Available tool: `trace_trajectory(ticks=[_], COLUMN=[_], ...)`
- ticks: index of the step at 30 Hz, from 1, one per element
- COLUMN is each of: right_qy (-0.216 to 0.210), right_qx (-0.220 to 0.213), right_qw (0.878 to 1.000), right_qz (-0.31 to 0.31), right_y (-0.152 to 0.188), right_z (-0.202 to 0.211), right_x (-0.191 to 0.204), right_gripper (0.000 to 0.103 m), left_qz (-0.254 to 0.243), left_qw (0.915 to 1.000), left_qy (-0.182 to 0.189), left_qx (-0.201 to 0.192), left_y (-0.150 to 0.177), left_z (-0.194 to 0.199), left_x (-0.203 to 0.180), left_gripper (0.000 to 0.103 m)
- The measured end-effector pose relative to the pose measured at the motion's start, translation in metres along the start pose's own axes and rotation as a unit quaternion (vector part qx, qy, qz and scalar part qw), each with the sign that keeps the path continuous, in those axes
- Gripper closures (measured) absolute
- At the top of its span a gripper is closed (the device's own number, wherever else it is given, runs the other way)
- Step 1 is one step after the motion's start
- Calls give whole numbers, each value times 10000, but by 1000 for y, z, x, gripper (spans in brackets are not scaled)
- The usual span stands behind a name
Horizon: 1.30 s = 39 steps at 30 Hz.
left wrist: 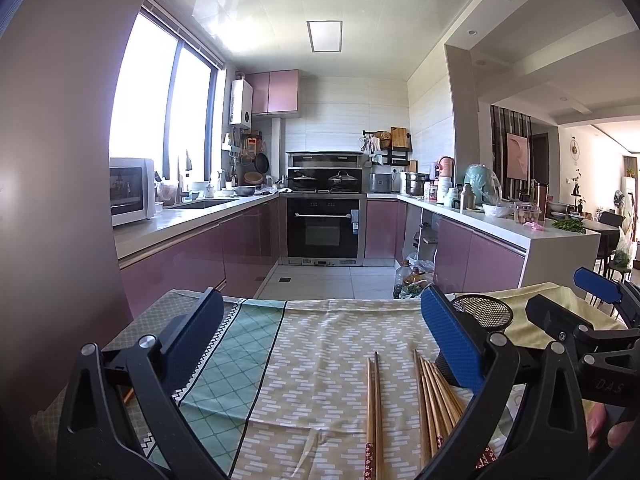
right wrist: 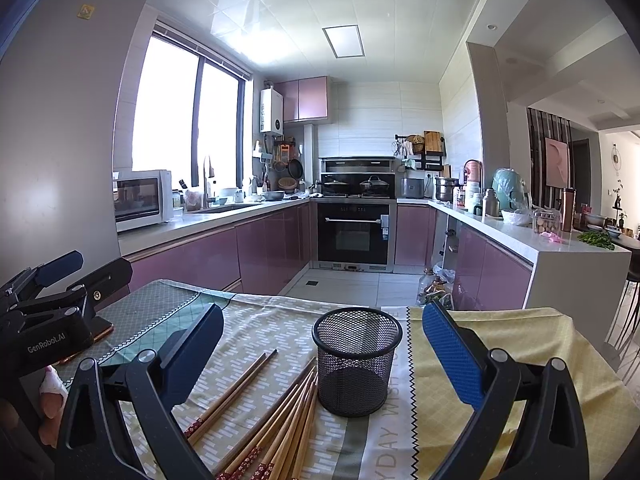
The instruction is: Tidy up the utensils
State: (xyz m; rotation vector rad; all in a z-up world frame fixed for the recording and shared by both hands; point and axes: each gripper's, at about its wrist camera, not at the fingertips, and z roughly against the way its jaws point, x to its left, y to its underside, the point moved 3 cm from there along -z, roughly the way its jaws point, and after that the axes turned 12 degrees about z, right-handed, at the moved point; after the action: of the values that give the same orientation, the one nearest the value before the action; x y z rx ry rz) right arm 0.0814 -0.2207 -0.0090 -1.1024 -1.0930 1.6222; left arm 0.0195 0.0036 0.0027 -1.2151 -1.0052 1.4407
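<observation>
A black mesh cup (right wrist: 356, 364) stands upright on the patterned tablecloth (right wrist: 500, 340), between the spread fingers of my right gripper (right wrist: 324, 340), which is open and holds nothing. Left of the cup lie a bundle of several wooden chopsticks (right wrist: 280, 432) and a separate pair (right wrist: 232, 392). In the left wrist view, my left gripper (left wrist: 320, 320) is open and empty above the cloth. The pair (left wrist: 374, 412) and the bundle (left wrist: 436, 400) lie near its right finger. That finger half hides the cup (left wrist: 484, 310). A hand holds the right gripper (left wrist: 576, 300) at the far right.
The table's far edge drops to a tiled floor with bottles and bags (left wrist: 412, 280). Purple kitchen cabinets and an oven (left wrist: 324, 232) stand beyond. A tall grey fridge side (right wrist: 60, 140) rises at the left. A flat orange-edged object (right wrist: 88, 344) lies under the left gripper (right wrist: 84, 272).
</observation>
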Motion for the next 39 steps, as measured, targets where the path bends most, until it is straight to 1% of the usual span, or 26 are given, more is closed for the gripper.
trace_trajectory(ticks=[17, 39], right_qy=[-4, -23], right_qx=[3, 12], right_qw=[10000, 10000], right_qz=[-24, -59], right_y=[2, 6], right_z=[-1, -4], right_x=[-1, -2], right_gripper=[7, 7], left_qz=[17, 11], left_qw=[10000, 10000], left_qy=[6, 4], left_qx=[22, 65], left_y=[-1, 3], left_z=[1, -7], left_x=[0, -4], left_gripper=[6, 6])
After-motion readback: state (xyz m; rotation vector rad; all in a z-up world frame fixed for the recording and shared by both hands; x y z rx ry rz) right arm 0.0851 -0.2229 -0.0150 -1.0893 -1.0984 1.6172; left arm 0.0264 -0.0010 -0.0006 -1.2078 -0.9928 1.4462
